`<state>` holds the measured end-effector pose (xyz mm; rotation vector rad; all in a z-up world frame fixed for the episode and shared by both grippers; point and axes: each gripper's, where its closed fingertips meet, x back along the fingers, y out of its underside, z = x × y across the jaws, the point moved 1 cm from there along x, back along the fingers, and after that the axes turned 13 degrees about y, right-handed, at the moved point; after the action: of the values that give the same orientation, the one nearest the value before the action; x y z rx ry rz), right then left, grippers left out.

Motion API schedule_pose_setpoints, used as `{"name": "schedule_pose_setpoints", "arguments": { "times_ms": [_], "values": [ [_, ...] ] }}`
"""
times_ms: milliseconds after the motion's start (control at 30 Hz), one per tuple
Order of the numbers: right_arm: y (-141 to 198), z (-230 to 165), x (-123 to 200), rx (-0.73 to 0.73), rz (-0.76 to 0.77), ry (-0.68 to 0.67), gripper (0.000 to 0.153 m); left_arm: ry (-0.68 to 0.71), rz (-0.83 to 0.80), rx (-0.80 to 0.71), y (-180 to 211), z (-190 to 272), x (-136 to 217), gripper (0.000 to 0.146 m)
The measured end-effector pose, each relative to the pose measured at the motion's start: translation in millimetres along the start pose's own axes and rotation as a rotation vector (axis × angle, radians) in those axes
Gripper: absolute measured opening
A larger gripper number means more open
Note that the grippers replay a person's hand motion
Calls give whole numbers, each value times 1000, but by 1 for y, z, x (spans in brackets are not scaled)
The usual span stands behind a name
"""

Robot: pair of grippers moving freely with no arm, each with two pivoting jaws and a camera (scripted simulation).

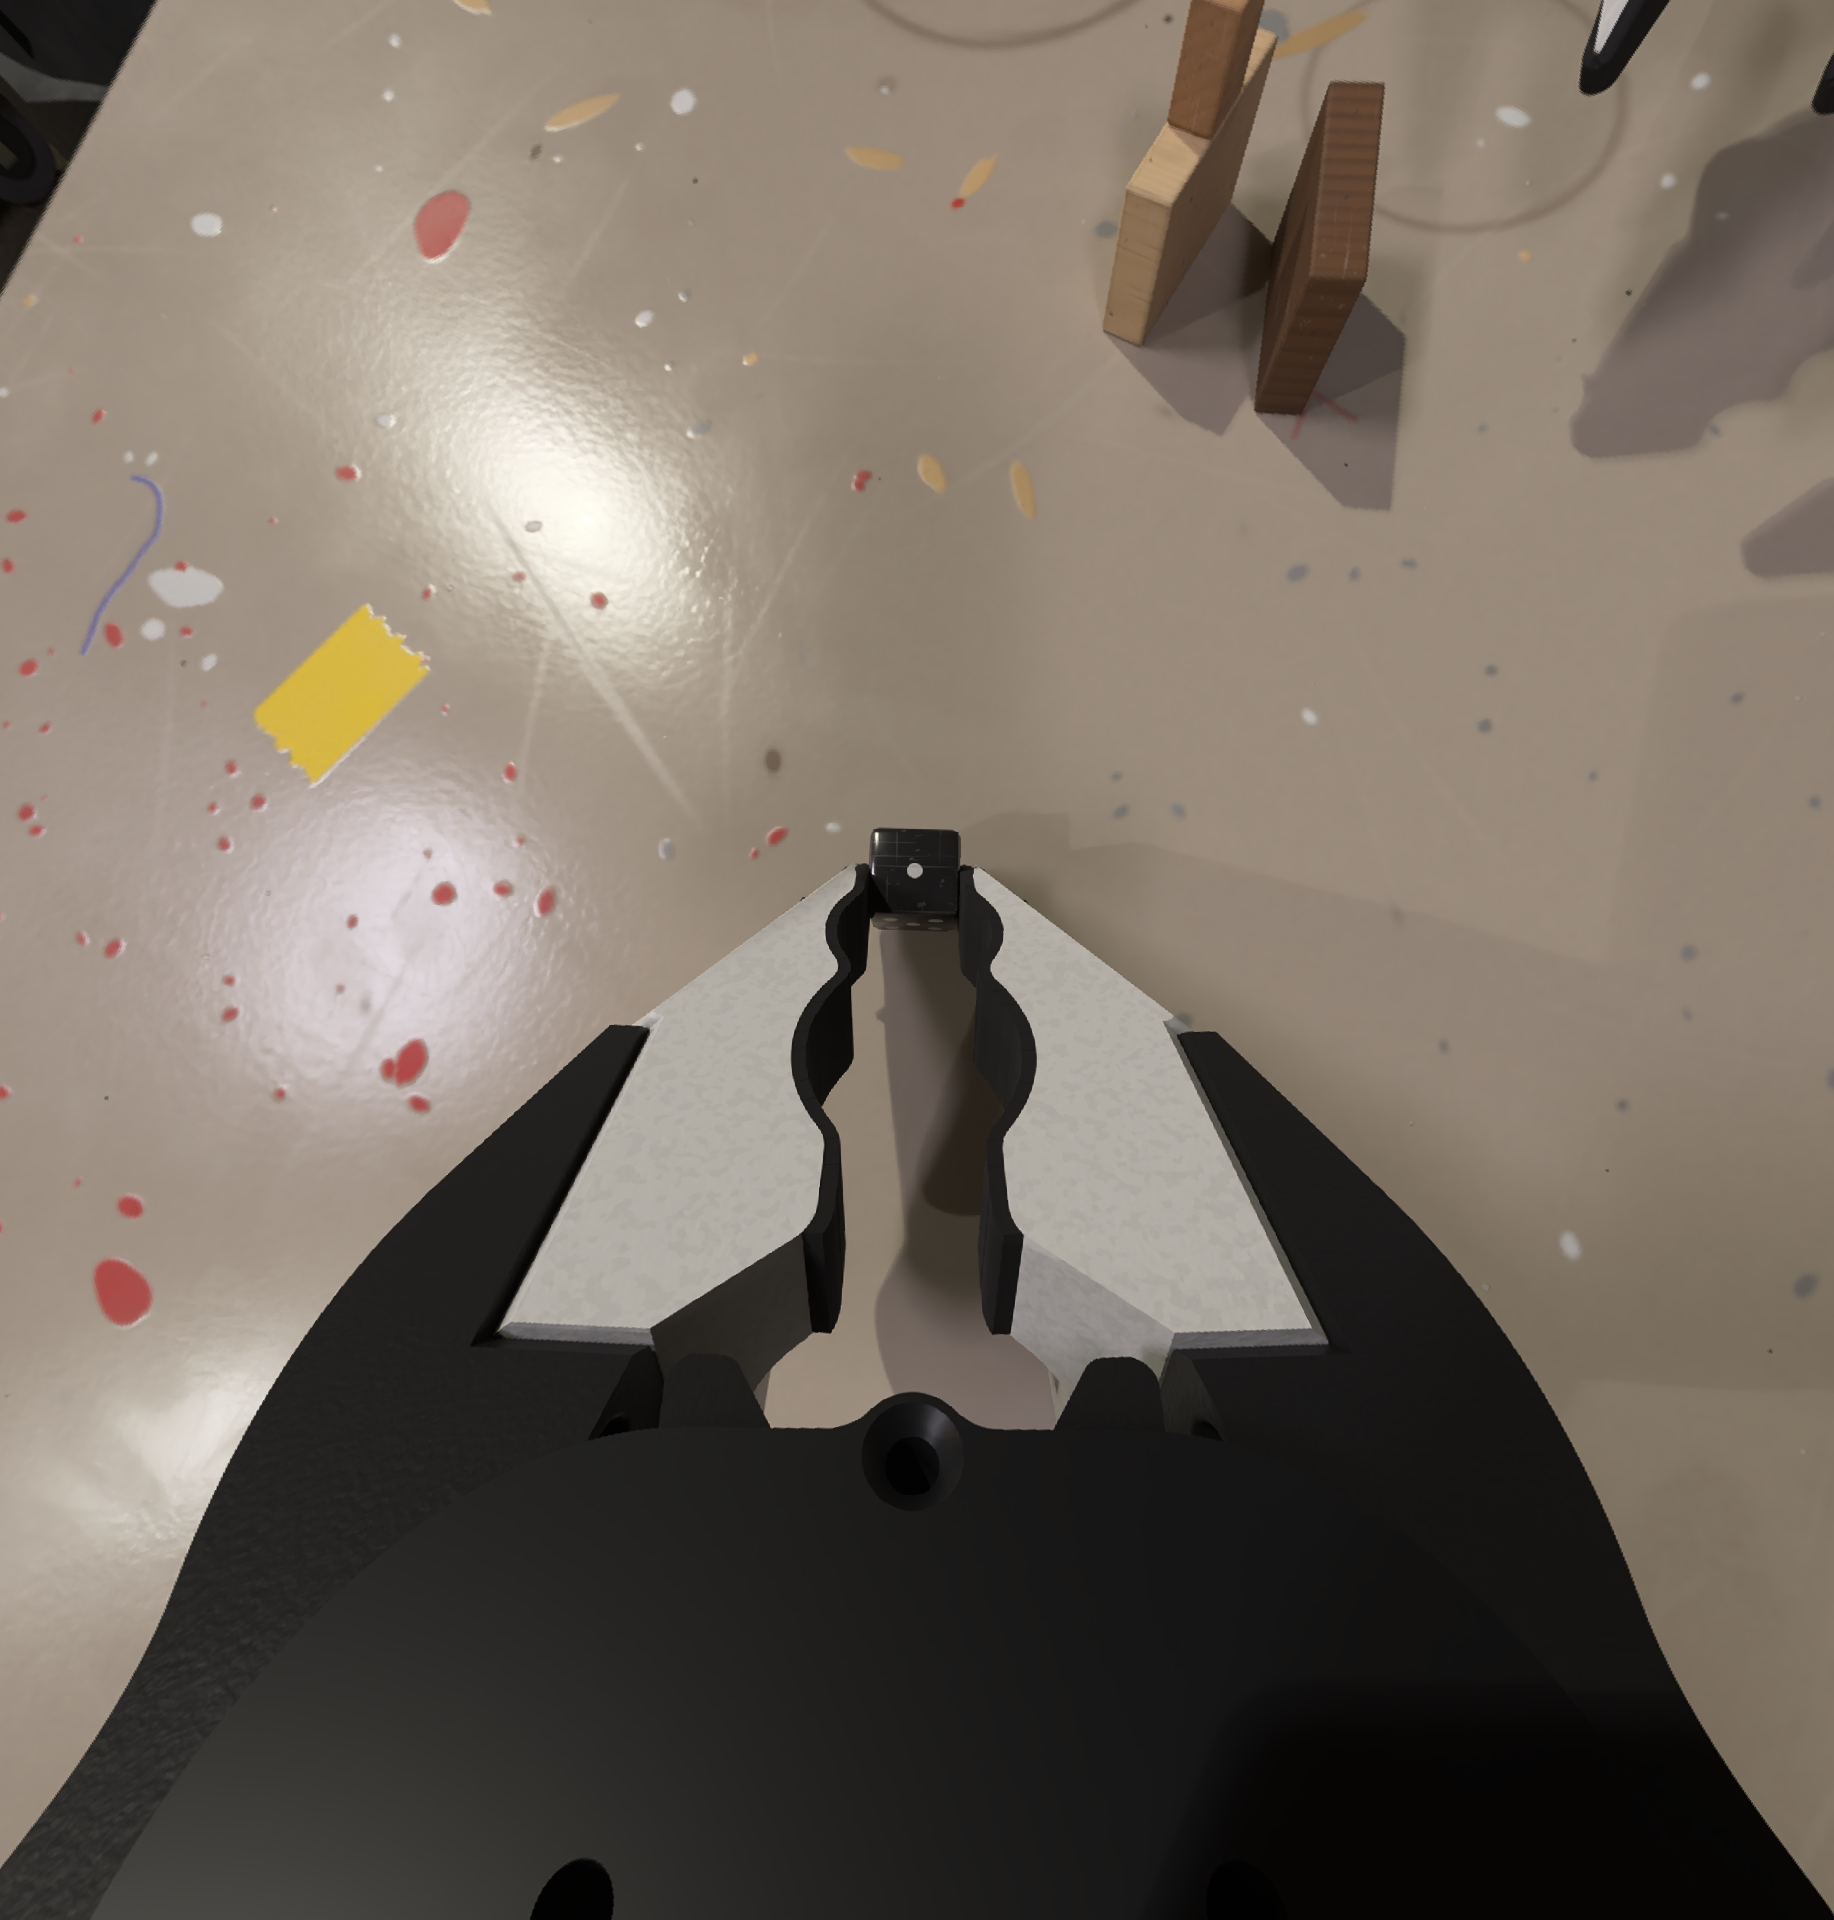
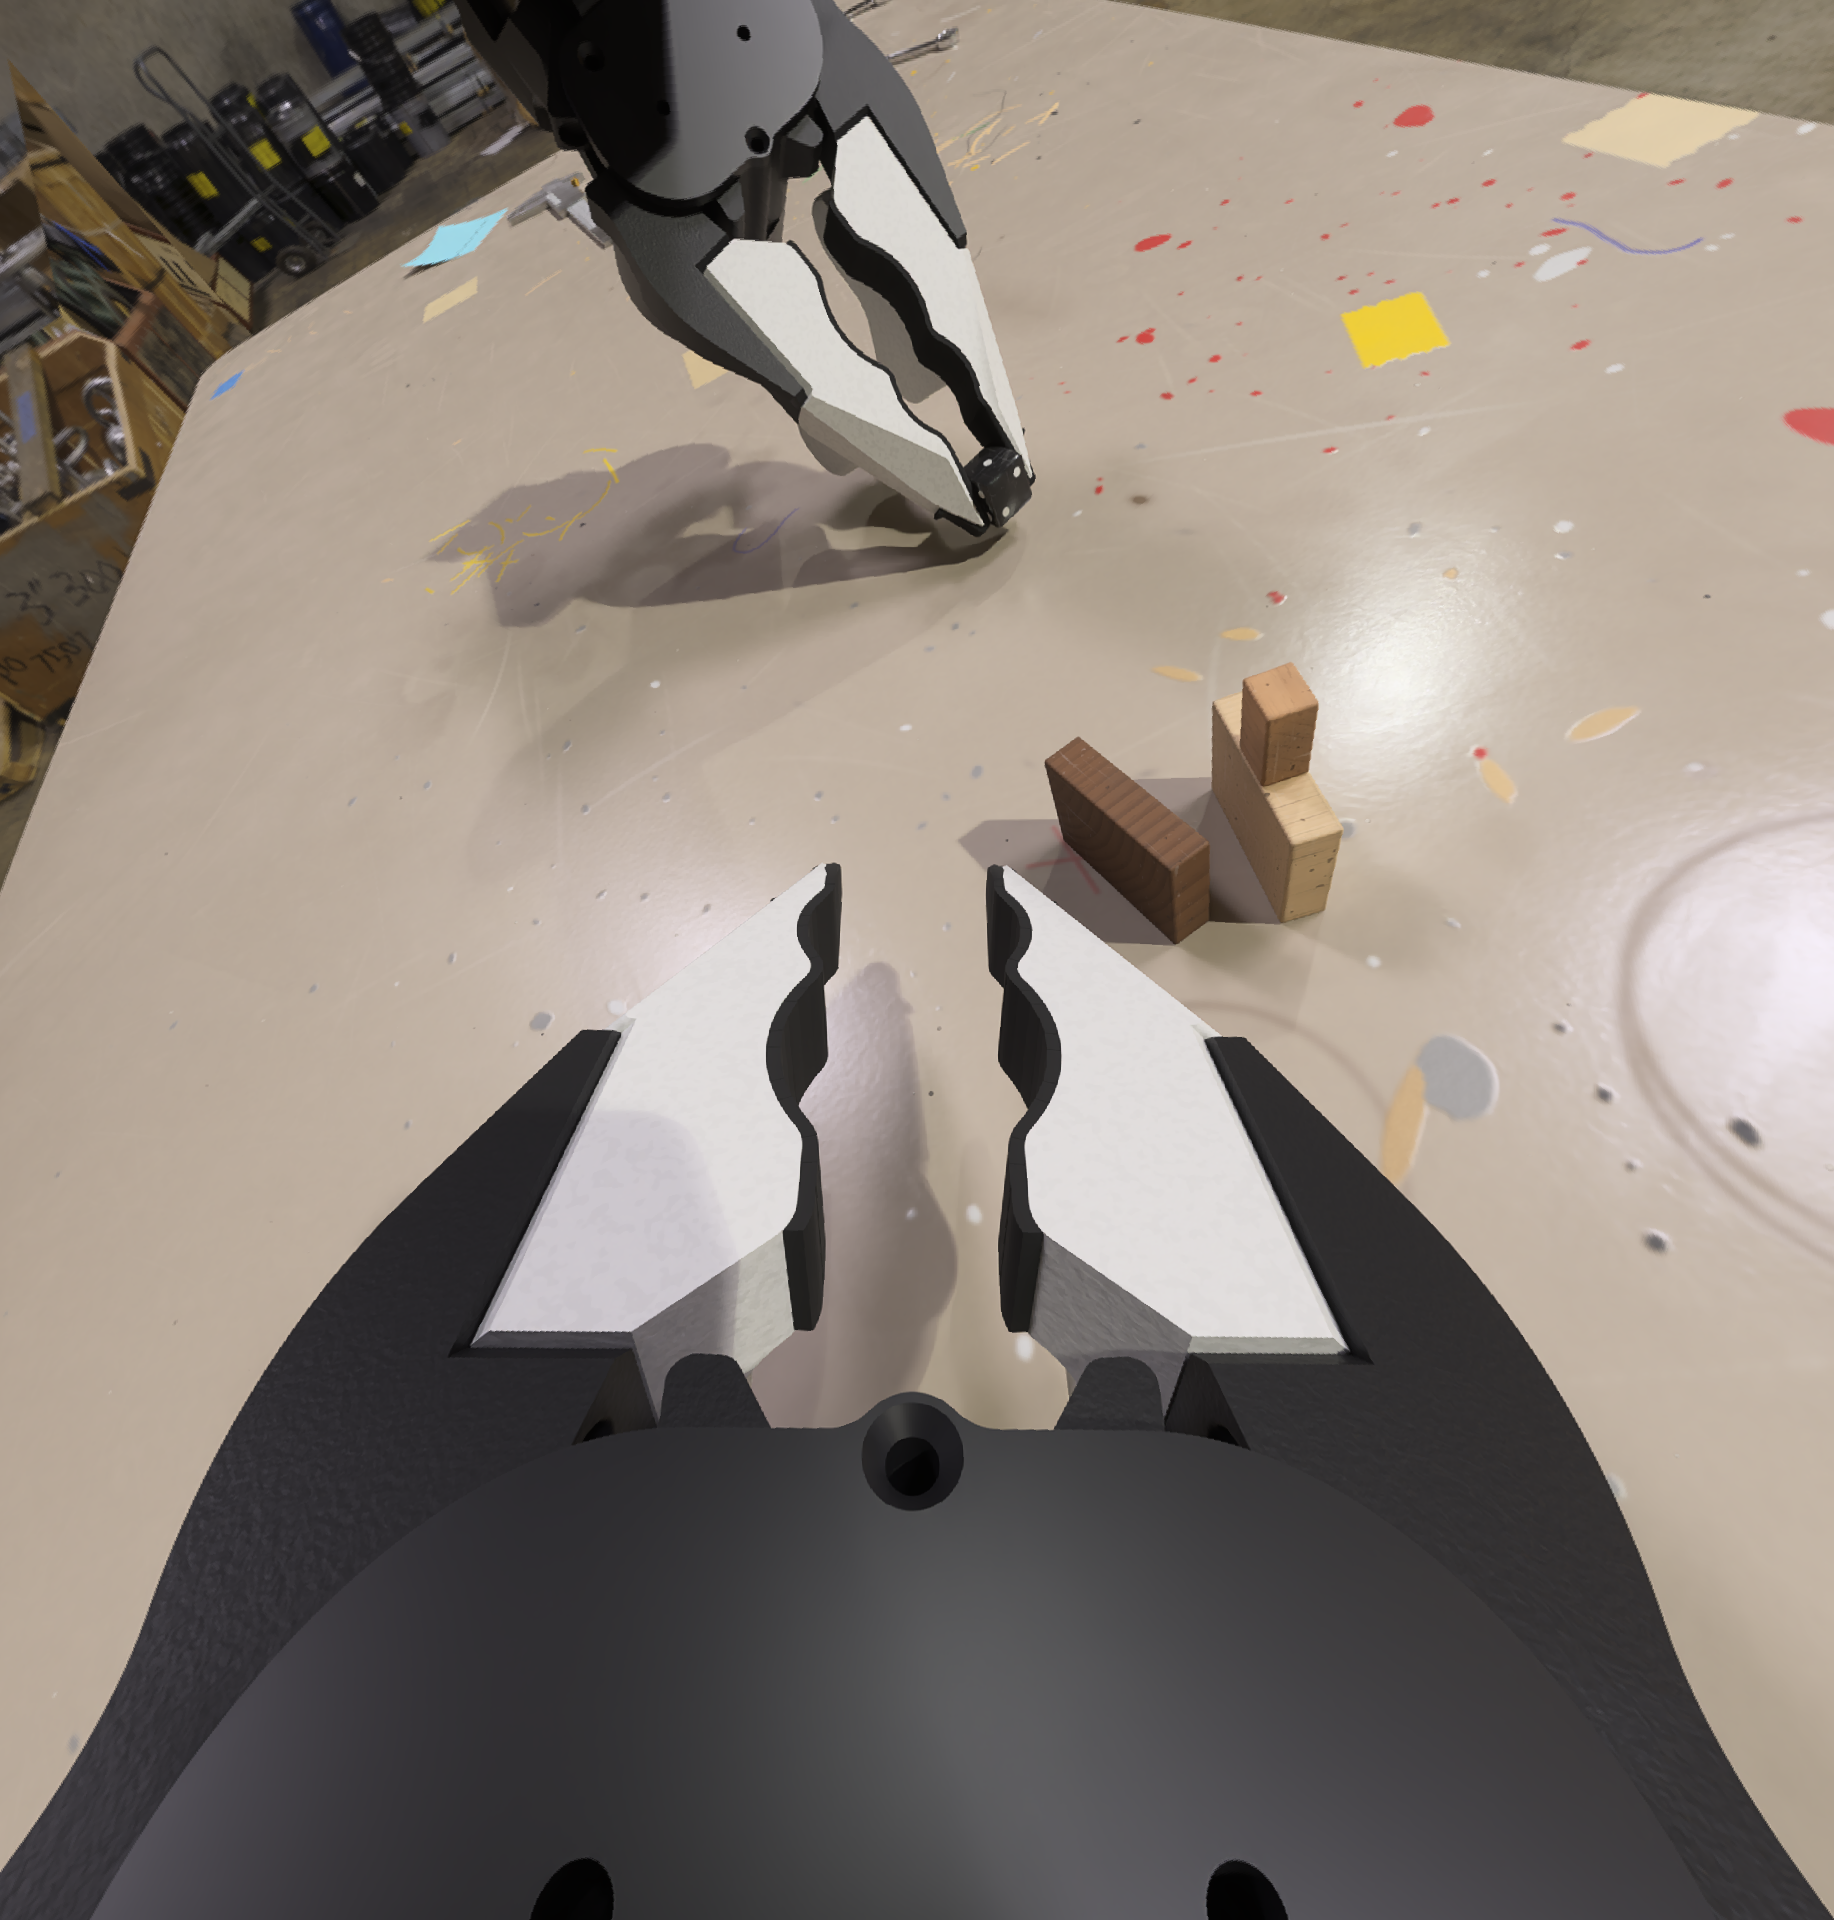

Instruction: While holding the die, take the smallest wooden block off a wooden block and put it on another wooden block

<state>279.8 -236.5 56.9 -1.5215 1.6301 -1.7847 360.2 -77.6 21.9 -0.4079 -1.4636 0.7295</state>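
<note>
My left gripper is shut on a small black die with white pips, held at its fingertips low over the table; both also show in the right wrist view, the gripper and the die. A small reddish wooden block stands on the step of a pale wooden block. A dark brown block stands on edge beside them. In the left wrist view they sit at the upper right: small block, pale block, dark block. My right gripper is open and empty, left of and short of the blocks.
The beige tabletop carries paint spatter and a yellow tape patch. Crates and stacked goods stand beyond the table's left edge. My right gripper's fingertips show at the top right of the left wrist view.
</note>
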Motion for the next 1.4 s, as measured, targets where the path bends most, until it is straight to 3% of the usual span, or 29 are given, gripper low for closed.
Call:
{"name": "schedule_pose_setpoints", "arguments": {
  "times_ms": [267,567,800,1067,1267,1400],
  "values": [
    [-1,1,2,8,6,9,47,-11,35,-20,-8,3,9,16],
    [-4,5,8,27,28,45,48,-17,60,-75,-26,14,14,16],
    [-11,27,12,58,60,172,44,-26,57,-93,-30,17,13,16],
    [-11,54,2,227,-37,314,50,-43,69,-60,-20,11,17,16],
    [-20,64,-22,389,-131,257,52,-74,95,-30,-14,4,27,16],
    [-24,62,-36,437,-184,149,38,-78,99,-14,-6,4,29,16]
  ]
}}
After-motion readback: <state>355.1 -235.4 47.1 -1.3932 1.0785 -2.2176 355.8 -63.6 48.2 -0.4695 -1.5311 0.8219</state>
